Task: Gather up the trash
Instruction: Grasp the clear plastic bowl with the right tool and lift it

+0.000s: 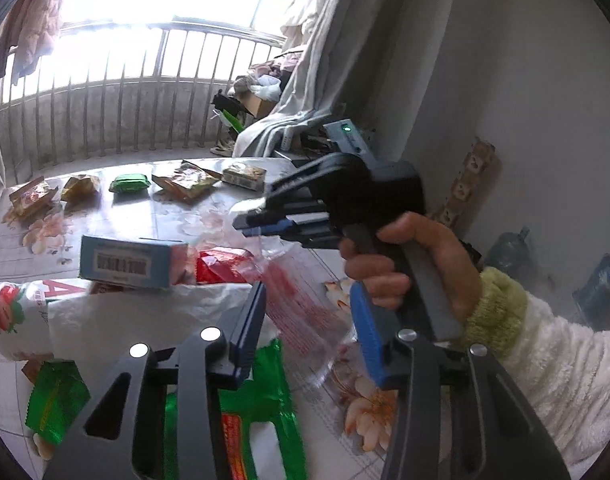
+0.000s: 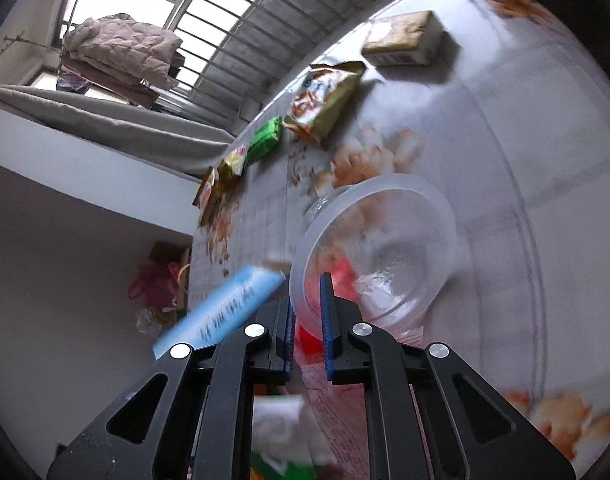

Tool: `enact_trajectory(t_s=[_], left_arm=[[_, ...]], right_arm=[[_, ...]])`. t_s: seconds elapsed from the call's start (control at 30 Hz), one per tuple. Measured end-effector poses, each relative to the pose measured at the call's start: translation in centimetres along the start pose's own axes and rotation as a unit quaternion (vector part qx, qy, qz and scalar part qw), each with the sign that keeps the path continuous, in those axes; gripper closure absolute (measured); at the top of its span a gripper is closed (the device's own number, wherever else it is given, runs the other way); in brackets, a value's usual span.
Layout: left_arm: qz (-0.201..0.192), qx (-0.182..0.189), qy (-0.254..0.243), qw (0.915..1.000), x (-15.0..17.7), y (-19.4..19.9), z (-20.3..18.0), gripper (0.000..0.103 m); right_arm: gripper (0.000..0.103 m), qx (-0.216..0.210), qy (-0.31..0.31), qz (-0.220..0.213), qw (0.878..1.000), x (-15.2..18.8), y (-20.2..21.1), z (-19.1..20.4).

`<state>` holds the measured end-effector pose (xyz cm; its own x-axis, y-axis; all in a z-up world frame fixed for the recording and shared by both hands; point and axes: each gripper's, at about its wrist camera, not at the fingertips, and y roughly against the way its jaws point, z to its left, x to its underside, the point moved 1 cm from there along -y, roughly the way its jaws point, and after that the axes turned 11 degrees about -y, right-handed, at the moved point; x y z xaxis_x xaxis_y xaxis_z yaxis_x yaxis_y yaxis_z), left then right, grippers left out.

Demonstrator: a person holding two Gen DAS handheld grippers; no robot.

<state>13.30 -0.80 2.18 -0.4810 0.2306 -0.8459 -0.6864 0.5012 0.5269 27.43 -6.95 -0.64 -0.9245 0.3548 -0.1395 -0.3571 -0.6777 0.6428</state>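
R gripper (image 2: 308, 312) clenched on rim of clear plastic cup (image 2: 375, 248), L gripper (image 1: 309, 316) released over wrapper pile (image 1: 261, 400), floral table (image 2: 525, 160).

Clear plastic cup (image 2: 379, 248) tilting, rim pinched; blue box (image 1: 131, 262), red wrapper (image 1: 223, 264), green wrappers (image 1: 261, 392) lying piled on floral table (image 1: 177, 216).

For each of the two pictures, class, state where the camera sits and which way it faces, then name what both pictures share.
Left wrist: sits on the left gripper, looks across the floral table toward the balcony railing; shows its own jaws, the right gripper and the hand holding it.
Right wrist: sits on the right gripper, looks down at a clear plastic cup; only its jaws show.
Shared: the table, blue box, green packet.
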Motion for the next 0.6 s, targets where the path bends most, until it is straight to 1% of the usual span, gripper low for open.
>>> enact_trajectory(t_s=[0.1, 0.2, 0.43, 0.53, 0.6], left_arm=[[0.008, 0.008, -0.008, 0.9999, 0.4, 0.2, -0.9, 0.060], [0.024, 0.026, -0.012, 0.9993, 1.4, 0.5, -2.0, 0.060], [0.089, 0.066, -0.007, 0.9939, 5.5, 0.3, -4.7, 0.060], [0.119, 0.079, 0.005, 0.9897, 6.7, -0.5, -5.3, 0.060], [0.128, 0.081, 0.015, 0.9883, 7.1, -1.0, -5.7, 0.061]], right_arm=[[0.093, -0.001, -0.008, -0.011, 1.000, 2.0, 2.1, -1.4], [0.092, -0.010, -0.025, -0.022, 0.999, 4.4, 4.3, -3.1], [0.091, -0.031, -0.056, -0.064, 0.996, 10.7, 8.7, -6.2], [0.091, -0.043, -0.064, -0.078, 0.994, 11.9, 9.5, -7.0], [0.091, -0.045, -0.061, -0.095, 0.993, 12.4, 10.1, -7.1]])
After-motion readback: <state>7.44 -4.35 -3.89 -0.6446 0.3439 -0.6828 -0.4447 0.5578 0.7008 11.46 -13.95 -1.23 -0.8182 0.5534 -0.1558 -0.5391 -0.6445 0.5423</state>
